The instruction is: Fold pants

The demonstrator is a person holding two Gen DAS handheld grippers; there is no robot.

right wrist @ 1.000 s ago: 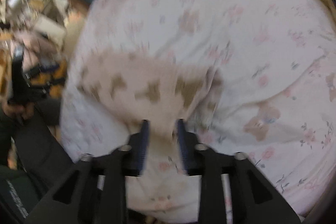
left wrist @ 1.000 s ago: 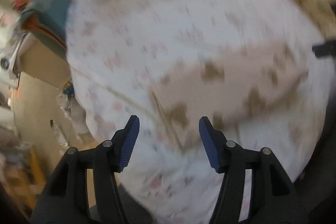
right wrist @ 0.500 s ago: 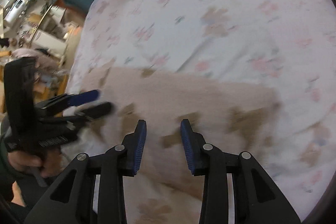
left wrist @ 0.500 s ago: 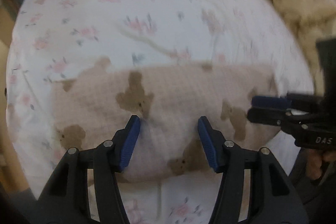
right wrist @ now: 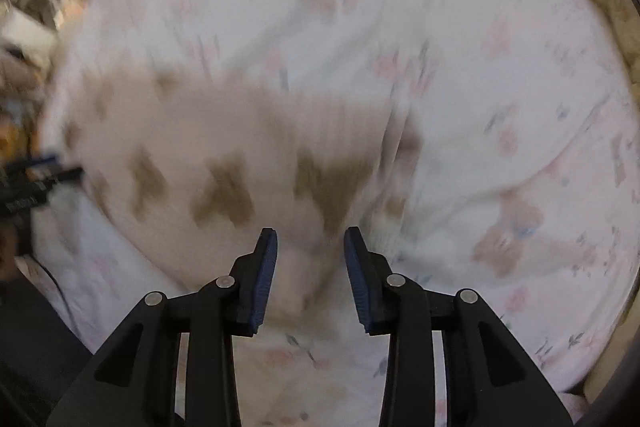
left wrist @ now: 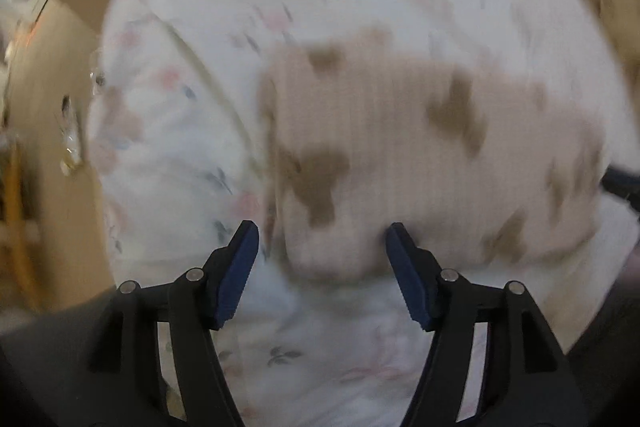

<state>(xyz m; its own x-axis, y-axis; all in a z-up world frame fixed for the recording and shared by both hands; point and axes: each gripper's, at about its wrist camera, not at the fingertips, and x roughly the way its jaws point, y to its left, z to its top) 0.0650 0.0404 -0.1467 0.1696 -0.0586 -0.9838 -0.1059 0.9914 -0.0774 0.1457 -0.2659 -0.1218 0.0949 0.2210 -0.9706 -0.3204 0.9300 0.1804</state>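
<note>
The left gripper (left wrist: 322, 239) stands wide open, holding nothing; its blue pads (left wrist: 238, 273) flank the near left corner of the pants (left wrist: 400, 147), which fill the view from 12 to 3 o'clock. The right gripper (right wrist: 310, 247) is open too, narrower and empty, over the pants' (right wrist: 240, 155) near edge; they spread toward 10 o'clock. The folded pants lie on a floral sheet (right wrist: 480, 47). Both views are blurred.
</note>
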